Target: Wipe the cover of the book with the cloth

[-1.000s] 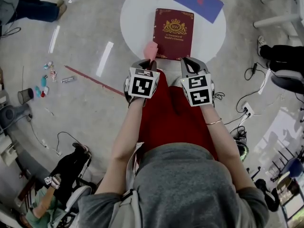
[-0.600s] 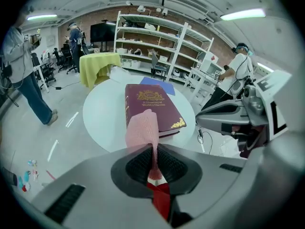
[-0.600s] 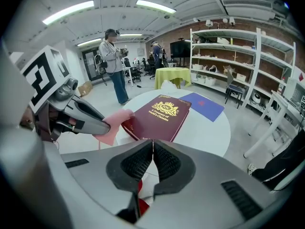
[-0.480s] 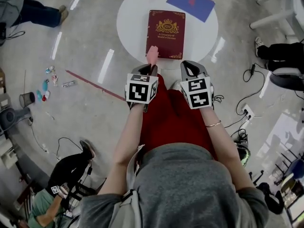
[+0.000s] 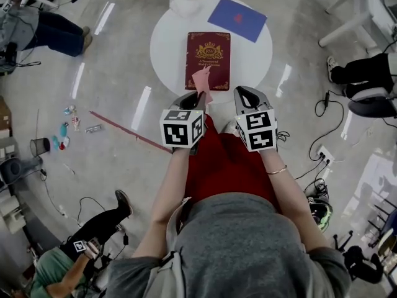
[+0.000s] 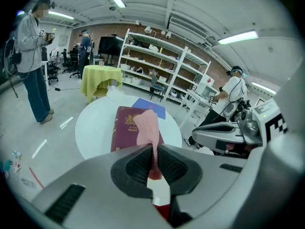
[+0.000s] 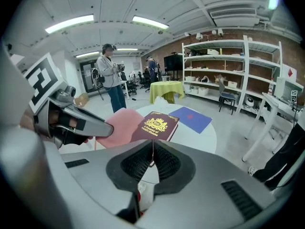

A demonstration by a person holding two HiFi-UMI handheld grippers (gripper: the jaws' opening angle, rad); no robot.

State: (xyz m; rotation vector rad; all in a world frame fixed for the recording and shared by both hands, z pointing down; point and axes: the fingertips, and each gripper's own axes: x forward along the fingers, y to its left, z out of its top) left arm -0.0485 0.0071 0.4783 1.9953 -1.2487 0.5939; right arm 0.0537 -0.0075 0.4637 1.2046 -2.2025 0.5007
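A maroon book (image 5: 208,61) with gold print lies shut on a round white table (image 5: 167,42). My left gripper (image 5: 197,95) is shut on a pink cloth (image 5: 201,79), which hangs over the book's near edge. In the left gripper view the cloth (image 6: 147,127) rises from the shut left gripper (image 6: 155,149) in front of the book (image 6: 126,128). My right gripper (image 5: 248,93) hovers just off the table's near edge, shut with nothing in it. The right gripper view shows the right gripper (image 7: 152,151), the book (image 7: 157,124) and the cloth (image 7: 119,128).
A blue folder (image 5: 237,18) and a crumpled white object (image 5: 182,4) lie at the table's far side. A red strip (image 5: 124,124) and small litter (image 5: 65,126) lie on the floor at left. People stand and sit around; shelves (image 7: 224,66) line the back wall.
Both grippers have drawn back from the book and now stand at the table's near edge. The cloth has shifted from the book's near left corner to its near edge.
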